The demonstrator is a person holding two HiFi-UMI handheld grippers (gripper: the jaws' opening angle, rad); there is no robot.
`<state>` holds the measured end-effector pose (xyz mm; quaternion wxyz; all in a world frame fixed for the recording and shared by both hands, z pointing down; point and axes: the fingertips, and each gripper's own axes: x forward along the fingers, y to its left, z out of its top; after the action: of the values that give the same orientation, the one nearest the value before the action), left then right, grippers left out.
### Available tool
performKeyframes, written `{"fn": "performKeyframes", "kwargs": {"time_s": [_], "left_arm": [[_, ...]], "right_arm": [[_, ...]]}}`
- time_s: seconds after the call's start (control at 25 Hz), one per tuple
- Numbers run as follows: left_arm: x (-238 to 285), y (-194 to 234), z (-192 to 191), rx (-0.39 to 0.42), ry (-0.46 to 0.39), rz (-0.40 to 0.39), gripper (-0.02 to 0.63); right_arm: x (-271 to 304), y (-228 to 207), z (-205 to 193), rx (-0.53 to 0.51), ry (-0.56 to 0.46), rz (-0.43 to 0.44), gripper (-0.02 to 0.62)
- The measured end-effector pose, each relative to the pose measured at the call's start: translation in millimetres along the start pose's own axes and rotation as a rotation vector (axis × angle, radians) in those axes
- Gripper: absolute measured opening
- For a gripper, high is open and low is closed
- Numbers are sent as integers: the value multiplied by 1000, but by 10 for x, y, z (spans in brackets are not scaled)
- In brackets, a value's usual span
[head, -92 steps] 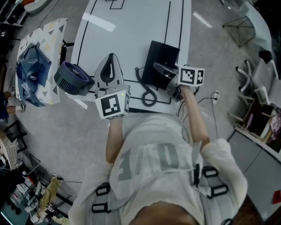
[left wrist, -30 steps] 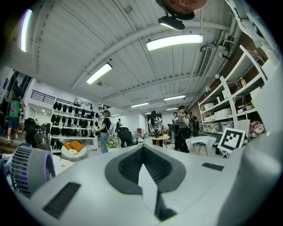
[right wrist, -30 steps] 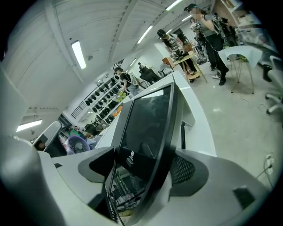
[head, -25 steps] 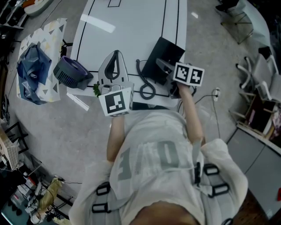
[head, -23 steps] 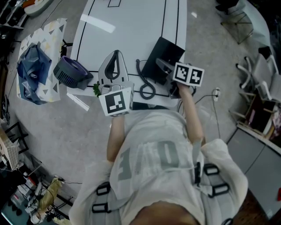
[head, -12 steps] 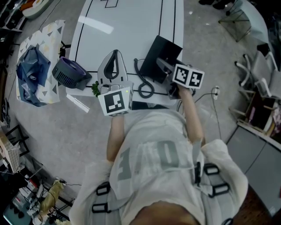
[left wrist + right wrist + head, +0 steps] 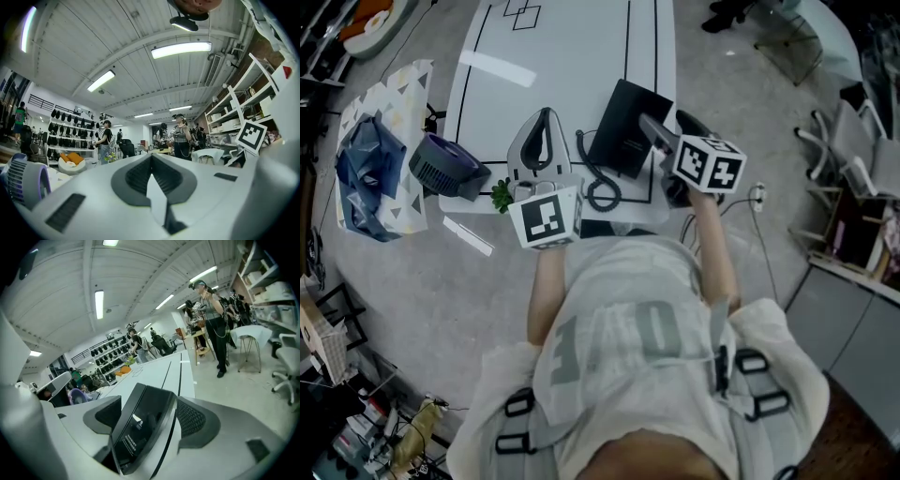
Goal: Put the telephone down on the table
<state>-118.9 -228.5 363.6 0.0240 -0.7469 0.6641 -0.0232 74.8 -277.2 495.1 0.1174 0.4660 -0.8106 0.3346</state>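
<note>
Grey workshop floor (image 7: 431, 309) all round, with a patterned bag (image 7: 370, 159) lying out at the left. On to the long white worktop (image 7: 572, 56), marked with black lines and running away from the person. A purple fan (image 7: 441, 167) sits on its side at the near left corner.

Now the telephone (image 7: 623, 127), a flat black slab over the near right part of the worktop. It is tilted, its labelled underside turned toward the right gripper view. Whether its far edge touches the surface I cannot tell. The right claw (image 7: 147, 418) has it: the jaws are spread to the slab's thickness and clamped on its near edge, one pad on each face.

The left claw (image 7: 152, 183) is just to the left, level over the near edge of the worktop. Its jaws are drawn together with only a thin sliver between the pads, and nothing is held.

The coiled cord (image 7: 602, 194) loops on the worktop between the two claws, running up to the telephone. Smallest of all is a green sprig (image 7: 501, 195) beside the fan.
</note>
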Motion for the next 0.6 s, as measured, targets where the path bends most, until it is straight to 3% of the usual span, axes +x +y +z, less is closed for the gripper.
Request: {"fn": "performKeyframes", "kwargs": {"time_s": [0.12,0.32,0.36,0.4,0.44,0.6], "left_arm": [[-12,-57,86,-18,-22,7,8],[-34,-124,226,-4,-47,1,8],[-43,-134,253,-2,-53,1,8],[-54,-145,279,0,-58,0,8],[-63,-158,304,3,-63,-1,8],[-98,-220,394,13,-78,-8,8]], "right_arm": [[-132,38,250,-95,-81,-23,336],[-374,347,556,-219,-226,27,321],[-429,384,599,-247,-259,7,238],[-485,412,640,-276,-293,-21,112],[-536,444,675,-305,-324,-44,58],[-683,633,746,-366,-403,-47,14]]}}
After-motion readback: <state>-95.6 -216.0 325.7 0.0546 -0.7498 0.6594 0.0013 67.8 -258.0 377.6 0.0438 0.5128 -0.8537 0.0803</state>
